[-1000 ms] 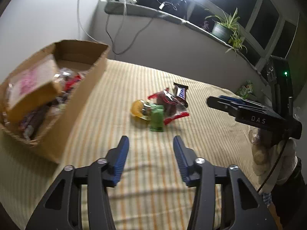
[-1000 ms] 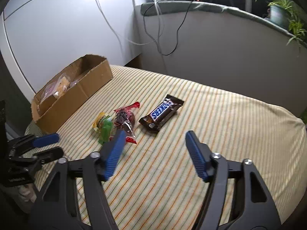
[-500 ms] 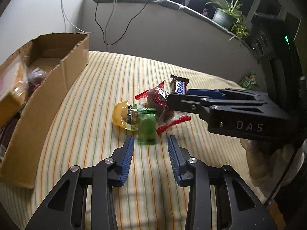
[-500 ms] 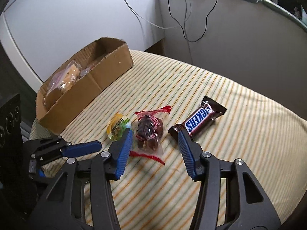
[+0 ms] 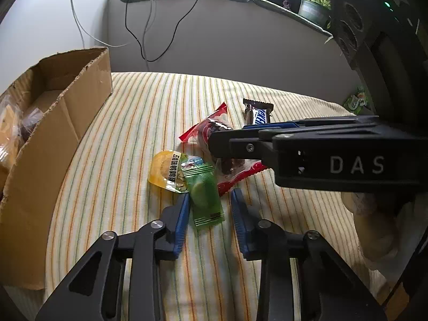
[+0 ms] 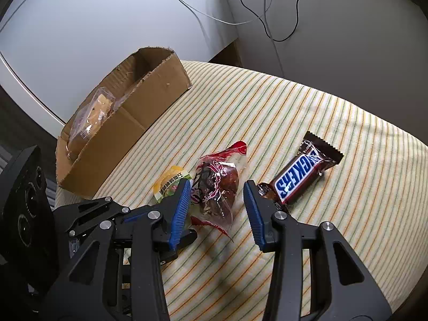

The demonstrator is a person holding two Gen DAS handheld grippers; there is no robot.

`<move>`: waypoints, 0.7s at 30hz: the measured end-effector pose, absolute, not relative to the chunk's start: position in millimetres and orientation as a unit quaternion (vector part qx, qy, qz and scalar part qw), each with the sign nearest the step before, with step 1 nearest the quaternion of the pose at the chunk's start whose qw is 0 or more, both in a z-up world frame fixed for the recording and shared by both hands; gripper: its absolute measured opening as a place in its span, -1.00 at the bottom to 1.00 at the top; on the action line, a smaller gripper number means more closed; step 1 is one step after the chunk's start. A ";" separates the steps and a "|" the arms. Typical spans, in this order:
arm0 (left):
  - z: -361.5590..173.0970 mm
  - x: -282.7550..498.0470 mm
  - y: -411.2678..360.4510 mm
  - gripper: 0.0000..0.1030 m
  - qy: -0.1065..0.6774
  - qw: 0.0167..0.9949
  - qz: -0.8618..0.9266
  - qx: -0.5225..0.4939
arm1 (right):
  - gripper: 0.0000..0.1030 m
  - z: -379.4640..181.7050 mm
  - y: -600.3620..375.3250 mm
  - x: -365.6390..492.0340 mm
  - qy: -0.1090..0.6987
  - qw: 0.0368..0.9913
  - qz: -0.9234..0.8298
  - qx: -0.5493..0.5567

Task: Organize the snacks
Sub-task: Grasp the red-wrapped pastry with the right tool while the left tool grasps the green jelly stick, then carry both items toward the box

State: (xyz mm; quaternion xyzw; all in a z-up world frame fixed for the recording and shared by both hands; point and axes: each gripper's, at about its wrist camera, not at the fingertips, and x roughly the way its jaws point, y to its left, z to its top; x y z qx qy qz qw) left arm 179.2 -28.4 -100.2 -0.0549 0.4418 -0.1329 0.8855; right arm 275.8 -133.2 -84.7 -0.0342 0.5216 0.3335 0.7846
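Observation:
On the striped cloth, a green candy packet (image 5: 206, 195) lies between the fingers of my left gripper (image 5: 210, 203). Its jaws are closing, and a gap shows at the right pad. The packet overlaps a yellow jelly cup (image 5: 164, 168). My right gripper (image 6: 216, 195) straddles a clear red-edged packet of dark fruit (image 6: 216, 184); its jaws are closing too, and neither pad presses on the packet. A Snickers bar (image 6: 299, 179) lies just right of it. In the left wrist view the right gripper (image 5: 230, 136) reaches in from the right over the red packet (image 5: 211, 125).
An open cardboard box (image 6: 139, 112) holding several wrapped snacks stands at the left of the cloth. Cables hang down the wall behind. A potted plant (image 5: 311, 8) sits on the back ledge. A person's hand (image 5: 374, 214) holds the right gripper.
Both grippers have moved forward and down onto the snack pile while their jaws narrowed. The green packet now sits between the left fingers and the red packet between the right ones.

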 end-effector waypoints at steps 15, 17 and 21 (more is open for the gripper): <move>-99.9 180.1 -25.7 -0.90 0.440 0.885 -0.140 -0.058 | -0.32 -94.8 -134.9 280.5 0.540 0.775 0.330 -0.015; -98.7 179.0 -26.8 -0.91 0.438 0.886 -0.142 -0.058 | -0.33 -92.4 -135.9 278.2 0.538 0.777 0.327 -0.016; -94.6 175.9 -27.3 -0.92 0.432 0.888 -0.144 -0.056 | -0.33 -86.6 -138.1 274.6 0.532 0.782 0.325 -0.016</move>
